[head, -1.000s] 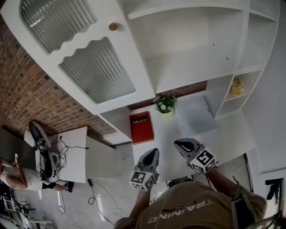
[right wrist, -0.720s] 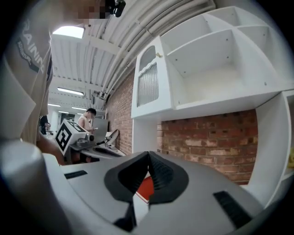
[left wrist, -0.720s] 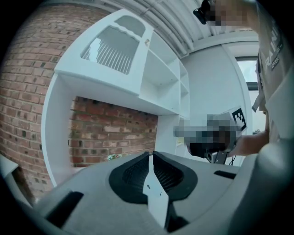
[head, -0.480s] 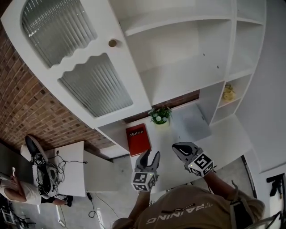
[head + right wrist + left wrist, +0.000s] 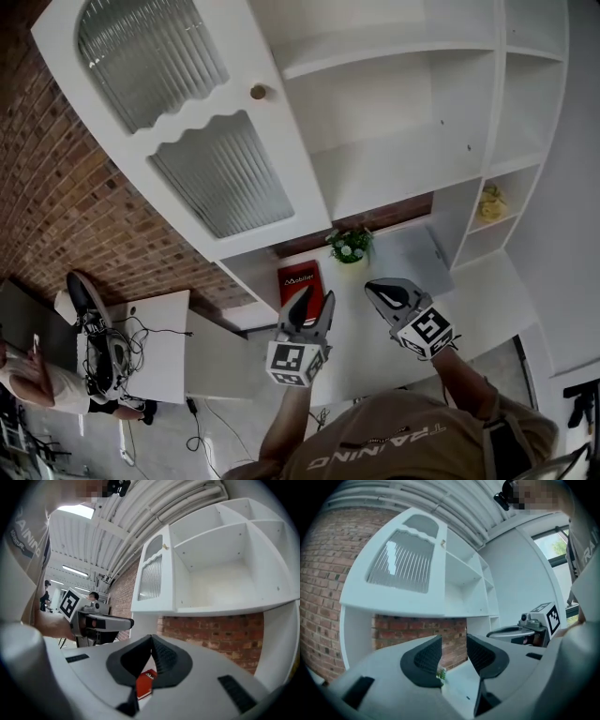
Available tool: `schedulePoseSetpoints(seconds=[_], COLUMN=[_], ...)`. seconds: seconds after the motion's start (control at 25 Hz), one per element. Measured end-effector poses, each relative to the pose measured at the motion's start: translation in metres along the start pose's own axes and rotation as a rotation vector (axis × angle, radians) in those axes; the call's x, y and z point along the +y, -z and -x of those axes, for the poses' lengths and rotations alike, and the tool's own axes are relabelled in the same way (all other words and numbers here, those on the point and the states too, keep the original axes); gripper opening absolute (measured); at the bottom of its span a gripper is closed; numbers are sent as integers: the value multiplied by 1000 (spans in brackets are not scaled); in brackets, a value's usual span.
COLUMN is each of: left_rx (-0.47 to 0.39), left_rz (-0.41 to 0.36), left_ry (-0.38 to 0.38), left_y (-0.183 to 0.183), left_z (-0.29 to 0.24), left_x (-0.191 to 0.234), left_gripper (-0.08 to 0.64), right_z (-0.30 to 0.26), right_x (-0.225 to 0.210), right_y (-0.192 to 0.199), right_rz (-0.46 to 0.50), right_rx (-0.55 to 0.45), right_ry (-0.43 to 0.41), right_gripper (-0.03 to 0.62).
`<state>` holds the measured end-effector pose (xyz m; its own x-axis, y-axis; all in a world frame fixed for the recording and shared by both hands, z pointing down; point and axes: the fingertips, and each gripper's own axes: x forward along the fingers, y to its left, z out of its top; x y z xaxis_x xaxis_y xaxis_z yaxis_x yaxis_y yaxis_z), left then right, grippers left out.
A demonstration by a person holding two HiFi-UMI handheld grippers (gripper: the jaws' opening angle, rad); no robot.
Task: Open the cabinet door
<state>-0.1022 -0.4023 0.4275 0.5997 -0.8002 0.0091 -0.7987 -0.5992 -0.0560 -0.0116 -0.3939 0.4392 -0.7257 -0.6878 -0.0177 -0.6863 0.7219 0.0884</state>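
Note:
The white cabinet door (image 5: 202, 141) with two ribbed glass panels and a brass knob (image 5: 258, 92) stands swung wide to the left, and the bare shelves (image 5: 403, 159) behind it show. My left gripper (image 5: 312, 305) is open with nothing between its pads, well below the door and apart from it. In the left gripper view the gripper (image 5: 453, 656) points level at the cabinet, with the door (image 5: 401, 573) up on the left. My right gripper (image 5: 377, 289) is shut and empty, its tips meeting (image 5: 151, 641). The door (image 5: 151, 581) and the knob (image 5: 165, 547) lie above and ahead.
On the white counter (image 5: 422, 281) under the shelves are a red book (image 5: 300, 279) and a small potted plant (image 5: 350, 246). A yellow object (image 5: 491, 202) sits in a right side compartment. A brick wall (image 5: 66, 216), a cable-strewn desk (image 5: 141, 342) and a person (image 5: 33, 380) lie left.
My left gripper's jaws have gone from shut to open. Both grippers have risen a little toward the cabinet. The door stays swung open.

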Motion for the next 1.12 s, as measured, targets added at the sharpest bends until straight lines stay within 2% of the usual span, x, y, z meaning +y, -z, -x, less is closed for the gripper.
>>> schedulePoseSetpoints(seconds=[0.2, 0.36, 0.72, 0.88, 1.12], left_rx=[-101, -156, -335, -388, -449], left_rz=[-107, -151, -282, -347, -443], left_ry=[-17, -24, -30, -37, -94], left_y=[-66, -107, -224, -267, -329], left_z=[-16, -29, -38, -38, -45], left_x=[8, 13, 10, 11, 20], left_gripper=[163, 162, 161, 161, 155], right_z=[-12, -20, -33, -36, -38], right_x=[-5, -17, -29, -27, -25], right_y=[-44, -72, -156, -187, -223], right_rz=[85, 98, 218, 269, 326], right_rx=[-34, -53, -134, -180, -232], right_ry=[-26, -25, -18, -20, -9], right_gripper=[12, 12, 12, 12, 12])
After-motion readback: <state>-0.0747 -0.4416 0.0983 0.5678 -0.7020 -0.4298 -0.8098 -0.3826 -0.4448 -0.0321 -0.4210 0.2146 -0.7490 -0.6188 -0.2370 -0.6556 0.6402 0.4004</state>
